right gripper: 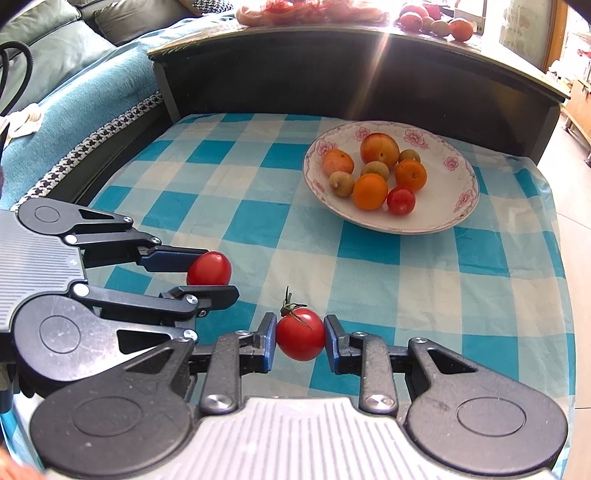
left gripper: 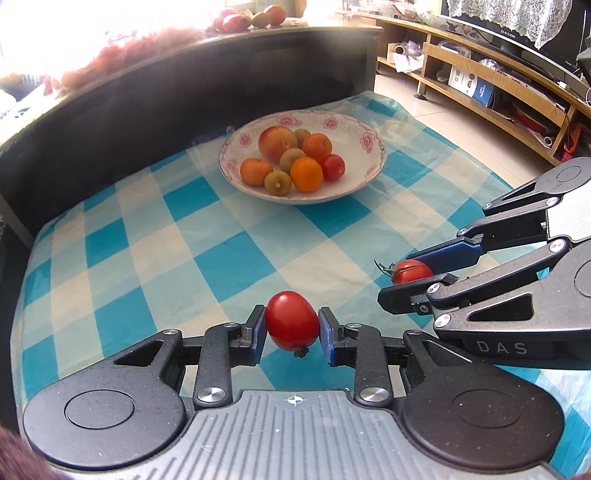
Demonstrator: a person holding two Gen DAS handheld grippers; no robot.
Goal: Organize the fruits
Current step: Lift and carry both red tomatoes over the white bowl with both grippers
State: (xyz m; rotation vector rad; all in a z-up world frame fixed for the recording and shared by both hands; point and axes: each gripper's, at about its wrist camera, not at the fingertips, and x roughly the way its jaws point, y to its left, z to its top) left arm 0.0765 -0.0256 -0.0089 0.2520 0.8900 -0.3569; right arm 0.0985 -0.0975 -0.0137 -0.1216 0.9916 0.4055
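Observation:
My left gripper (left gripper: pixel 292 326) is shut on an oval red tomato (left gripper: pixel 291 319), held just above the checked cloth; the same tomato (right gripper: pixel 209 268) shows in the right wrist view between the left gripper (right gripper: pixel 214 271) fingers. My right gripper (right gripper: pixel 300 339) is shut on a round red tomato with a green stem (right gripper: pixel 301 334). That stemmed tomato (left gripper: pixel 412 270) and the right gripper (left gripper: pixel 410 275) appear at the right of the left wrist view. A flowered white bowl (left gripper: pixel 364 177) (right gripper: pixel 458 210) beyond both grippers holds oranges, green fruits, a peach-coloured fruit and a small tomato.
A blue-and-white checked cloth (left gripper: pixel 184 236) covers the table. A dark raised ledge (left gripper: pixel 147 92) runs along the far side, with more fruit (left gripper: pixel 255 16) on top. Wooden shelving (left gripper: pixel 498 92) stands at the right, a teal sofa (right gripper: pixel 74 85) at the left.

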